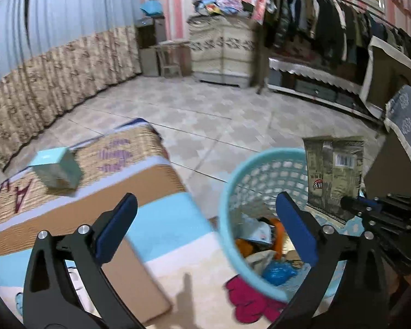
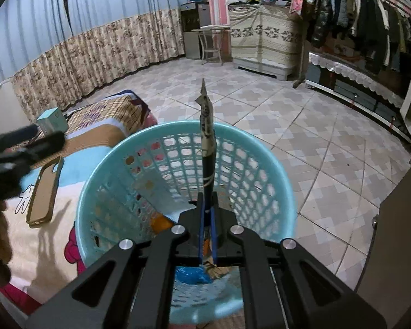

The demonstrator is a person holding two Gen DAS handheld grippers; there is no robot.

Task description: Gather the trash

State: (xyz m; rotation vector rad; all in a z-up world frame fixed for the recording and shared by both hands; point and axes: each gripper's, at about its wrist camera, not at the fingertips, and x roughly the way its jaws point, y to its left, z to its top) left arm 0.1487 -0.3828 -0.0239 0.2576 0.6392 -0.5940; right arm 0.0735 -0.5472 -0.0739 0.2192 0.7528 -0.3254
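Observation:
A turquoise mesh basket (image 1: 225, 192) (image 2: 283, 181) stands on a cartoon-print blanket. It holds a blue bag (image 1: 278, 272), orange scraps and paper. My right gripper (image 2: 207, 181) (image 1: 348, 204) is shut on a flat, printed olive wrapper (image 2: 206, 120). It holds the wrapper upright above the basket's opening. In the left wrist view the wrapper (image 1: 334, 175) shows its barcode side just behind the basket's far rim. My left gripper (image 1: 205, 227) hangs open to the left of the basket, its blue pads (image 1: 117, 229) wide apart with nothing between them.
A teal box (image 1: 56, 168) (image 2: 51, 122) sits on the blanket at the left. A brown phone case (image 2: 44, 192) lies beside the basket. Tiled floor stretches behind. A clothes rack (image 1: 329, 19), a covered cabinet (image 1: 222, 46) and curtains line the walls. Dark furniture (image 2: 400, 235) stands at the right.

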